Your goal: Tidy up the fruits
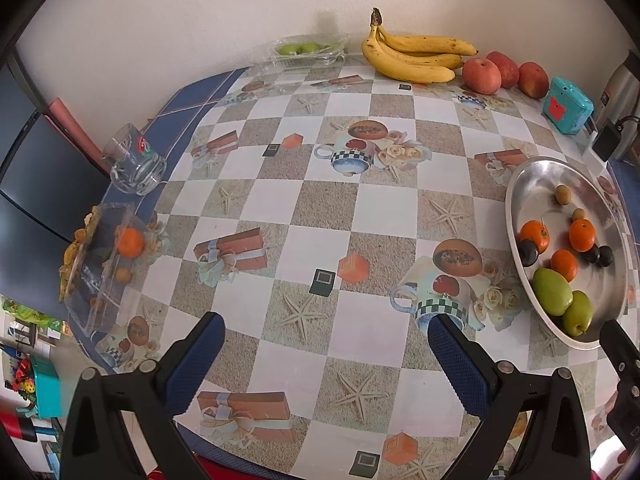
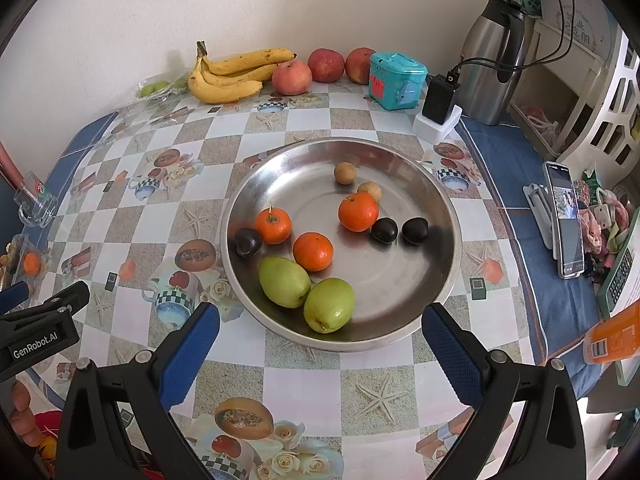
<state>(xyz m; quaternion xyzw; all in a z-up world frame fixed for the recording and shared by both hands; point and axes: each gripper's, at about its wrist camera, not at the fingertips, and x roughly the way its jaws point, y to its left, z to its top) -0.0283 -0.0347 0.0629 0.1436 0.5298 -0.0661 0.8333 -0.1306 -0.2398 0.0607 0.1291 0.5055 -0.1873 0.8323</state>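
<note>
Patterned oilcloth covers the worktop (image 2: 304,376), a pale wall behind it; the metal dish (image 2: 440,216) sits straight ahead of the right tongs (image 2: 320,344), which gape wide and hold nothing; the left tongs (image 1: 326,344) are equally spread and empty. One tangerine (image 1: 130,242) lies in a clear plastic box (image 1: 100,292) off to the left, clearly nearer the left tongs; the bananas (image 1: 416,58), long axis running along the wall, and the apples (image 1: 482,76) lie well beyond both; my guess is the left side fetches the tangerine.
</note>
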